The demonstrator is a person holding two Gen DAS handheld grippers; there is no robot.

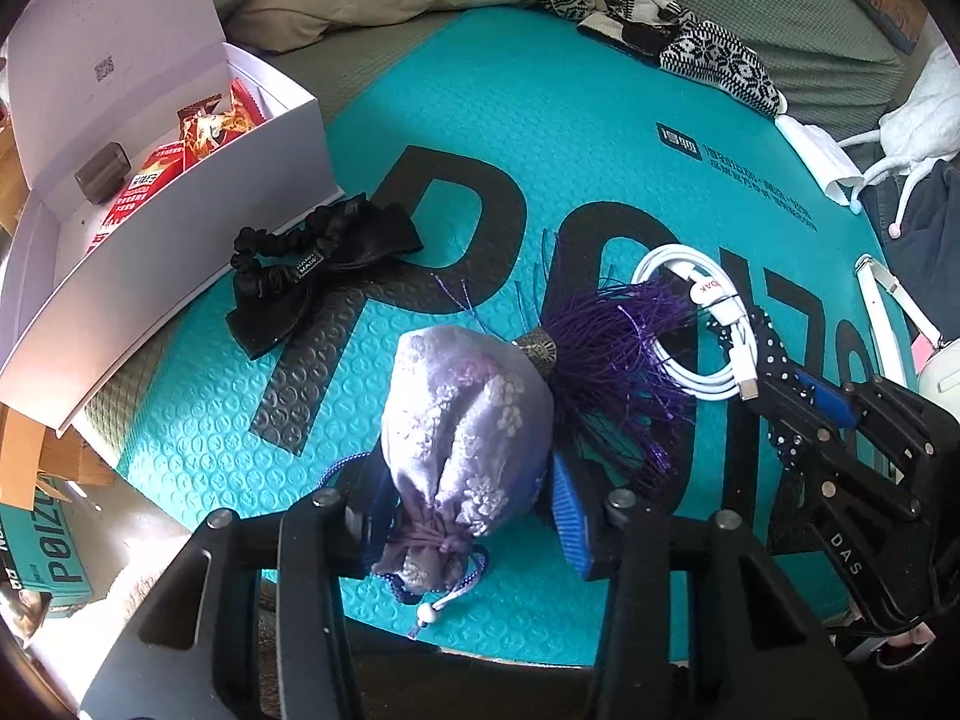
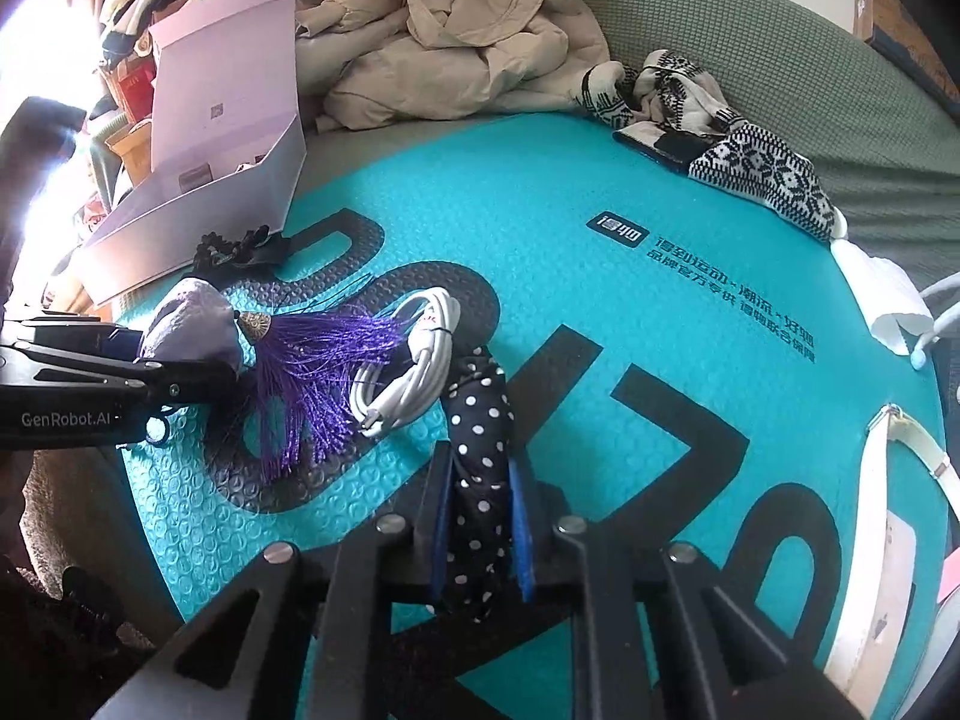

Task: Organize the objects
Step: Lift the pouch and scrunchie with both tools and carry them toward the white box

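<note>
A lavender embroidered pouch [image 1: 468, 420] with a purple tassel [image 1: 618, 360] lies on the teal mat [image 1: 540, 138]. My left gripper [image 1: 462, 486] is shut on the pouch, a blue pad [image 1: 570, 516] pressing each side. In the right wrist view the same pouch [image 2: 192, 324] sits in the left gripper [image 2: 180, 363] at the left edge. My right gripper [image 2: 480, 474] is shut on a black polka-dot cloth [image 2: 480, 420]. From the left wrist view the right gripper [image 1: 804, 387] shows at the right, with the polka-dot cloth [image 1: 774, 354] in it.
A black bow scrunchie [image 1: 312, 276] lies beside an open white box [image 1: 198, 240] of red snack packets. A coiled white cable [image 1: 702, 330] lies between tassel and cloth. Patterned knitwear [image 1: 690, 42] and a beige jacket [image 2: 456, 30] lie at the mat's far edge, a white strap [image 2: 870, 480] at right.
</note>
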